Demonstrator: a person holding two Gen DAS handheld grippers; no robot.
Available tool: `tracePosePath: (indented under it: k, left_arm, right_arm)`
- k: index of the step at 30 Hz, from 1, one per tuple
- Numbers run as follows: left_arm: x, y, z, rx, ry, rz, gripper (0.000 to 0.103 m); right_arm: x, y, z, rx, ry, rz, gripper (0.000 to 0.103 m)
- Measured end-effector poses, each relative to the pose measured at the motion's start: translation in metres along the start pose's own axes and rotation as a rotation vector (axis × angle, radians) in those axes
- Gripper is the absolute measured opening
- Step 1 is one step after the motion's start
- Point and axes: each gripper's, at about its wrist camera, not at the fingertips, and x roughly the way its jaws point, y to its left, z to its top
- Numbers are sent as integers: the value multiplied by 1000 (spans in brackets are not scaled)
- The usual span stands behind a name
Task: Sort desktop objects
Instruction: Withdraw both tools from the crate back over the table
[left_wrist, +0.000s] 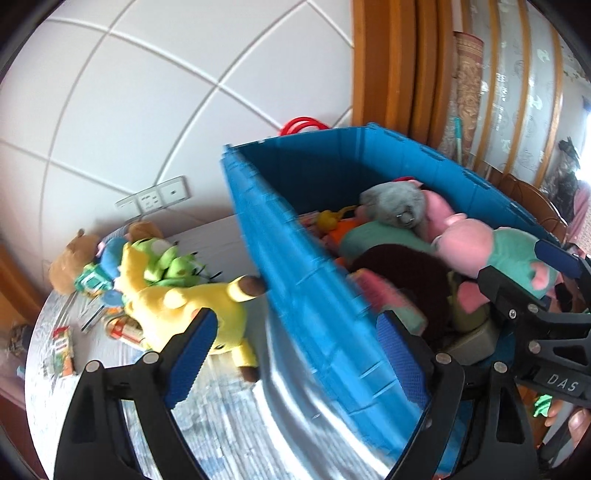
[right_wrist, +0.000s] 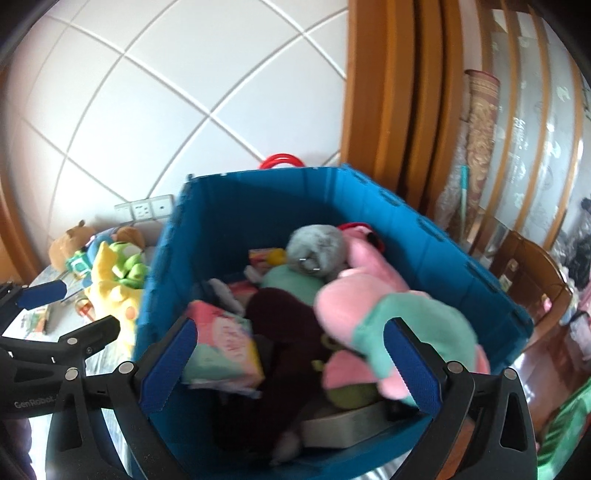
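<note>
A blue plastic crate (left_wrist: 295, 266) (right_wrist: 443, 236) stands on the table, filled with soft toys. A pink pig plush in a green dress (right_wrist: 388, 314) (left_wrist: 491, 251) lies on top of the pile, free of any finger. My right gripper (right_wrist: 295, 354) is open above the crate's near edge; it also shows in the left wrist view (left_wrist: 532, 273). My left gripper (left_wrist: 295, 347) is open and empty, straddling the crate's left wall. A yellow plush (left_wrist: 184, 306) lies on the table left of the crate.
A grey furry toy (right_wrist: 317, 247), a dark maroon plush (right_wrist: 280, 314) and a pastel box (right_wrist: 225, 350) sit in the crate. More plush toys (left_wrist: 92, 258) and small packets (left_wrist: 61, 347) lie on the patterned tablecloth at the left. Tiled wall behind; wooden door frame right.
</note>
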Motion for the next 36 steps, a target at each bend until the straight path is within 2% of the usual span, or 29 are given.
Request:
tracePosePath:
  k: [27, 36]
  left_arm:
    - [-30, 217, -76, -230, 50, 208, 89]
    - [-23, 277, -104, -240, 92, 219, 89]
  right_arm:
    - [21, 231, -1, -204, 26, 246, 102]
    - [34, 294, -20, -207, 73, 258, 102]
